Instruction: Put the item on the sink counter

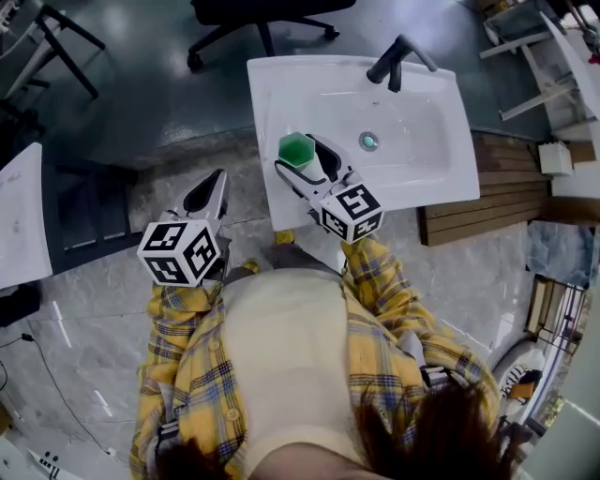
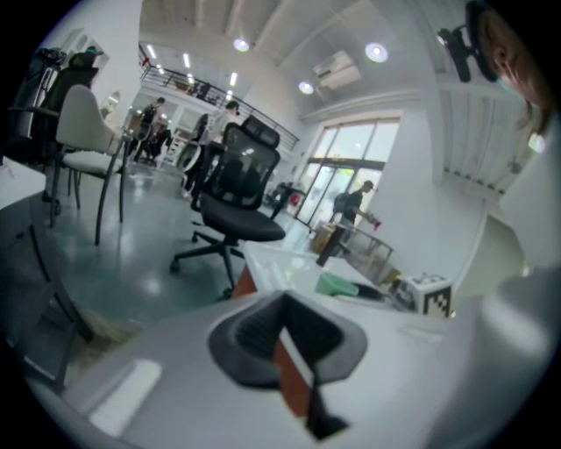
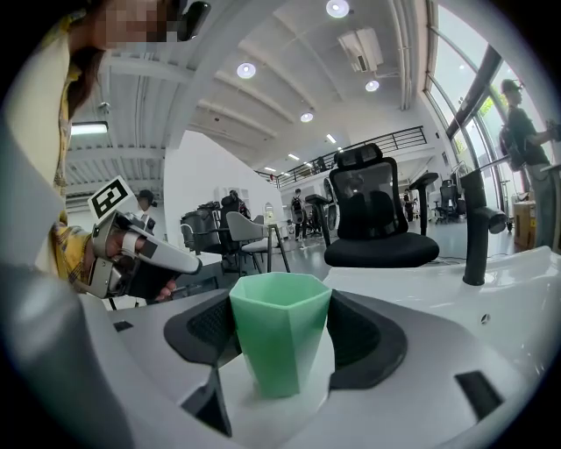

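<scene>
A pale green faceted cup stands upright on the left part of the white sink counter, beside the basin. My right gripper reaches over the counter's front edge. In the right gripper view its dark pads press the cup from both sides, and the cup's base rests on the white surface. My left gripper hangs left of the sink above the floor. Its jaws are shut with nothing between them.
A black faucet stands at the back of the basin, and the drain lies right of the cup. A black office chair is behind the sink. Wooden slats lie to the right, a white table to the left.
</scene>
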{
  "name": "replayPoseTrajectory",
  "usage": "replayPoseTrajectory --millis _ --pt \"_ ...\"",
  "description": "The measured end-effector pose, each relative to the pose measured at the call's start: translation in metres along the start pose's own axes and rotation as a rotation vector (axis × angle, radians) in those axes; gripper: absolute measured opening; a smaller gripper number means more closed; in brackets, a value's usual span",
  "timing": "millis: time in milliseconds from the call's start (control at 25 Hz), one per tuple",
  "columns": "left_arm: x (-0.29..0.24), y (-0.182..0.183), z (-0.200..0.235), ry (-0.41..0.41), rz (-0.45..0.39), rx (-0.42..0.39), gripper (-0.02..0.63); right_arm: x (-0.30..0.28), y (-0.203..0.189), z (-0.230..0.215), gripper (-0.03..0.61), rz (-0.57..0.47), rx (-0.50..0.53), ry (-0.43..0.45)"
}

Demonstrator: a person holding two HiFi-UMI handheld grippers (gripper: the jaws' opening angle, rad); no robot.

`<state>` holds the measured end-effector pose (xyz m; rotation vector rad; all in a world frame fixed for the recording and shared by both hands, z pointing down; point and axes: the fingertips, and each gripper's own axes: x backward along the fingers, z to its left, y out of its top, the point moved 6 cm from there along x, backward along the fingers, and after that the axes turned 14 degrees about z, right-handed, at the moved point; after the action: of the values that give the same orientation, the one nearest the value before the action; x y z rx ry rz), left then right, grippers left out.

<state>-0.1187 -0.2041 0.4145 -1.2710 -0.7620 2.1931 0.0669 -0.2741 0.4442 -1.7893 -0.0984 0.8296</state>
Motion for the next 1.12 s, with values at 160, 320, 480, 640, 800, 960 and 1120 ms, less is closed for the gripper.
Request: replayPoseTrajectory --millis 160,320,480,640,800,960,1120 --pt "0.002 -0.001 0.000 -0.012 -0.006 -0.007 0.008 0.001 -0.002 0.003 0.303 0.009 0.017 -0.007" --pt "0.004 -0.001 -0.001 -0.023 -0.014 -0.010 0.008 0.003 -0.003 0.005 0.303 0.013 0.024 -0.014" --pt "0.007 -0.001 -0.003 -0.028 -0.018 -0.015 0.008 0.004 -0.004 0.007 0.302 0.024 0.039 -0.018" --pt "0.010 -0.001 -0.004 -0.033 -0.019 -0.022 0.008 0.003 -0.003 0.010 0.302 0.041 0.055 -0.015" --pt "0.011 0.000 -0.005 -0.039 -0.022 -0.028 0.009 0.003 -0.002 0.011 0.304 0.039 0.044 -0.008" --pt "0.012 0.001 -0.007 -0.048 -0.025 -0.035 0.009 0.005 0.001 0.012 0.304 0.040 0.046 -0.011" --pt "0.014 0.001 -0.009 -0.052 -0.028 -0.039 0.009 0.011 0.006 0.014 0.304 0.034 0.055 -0.016"
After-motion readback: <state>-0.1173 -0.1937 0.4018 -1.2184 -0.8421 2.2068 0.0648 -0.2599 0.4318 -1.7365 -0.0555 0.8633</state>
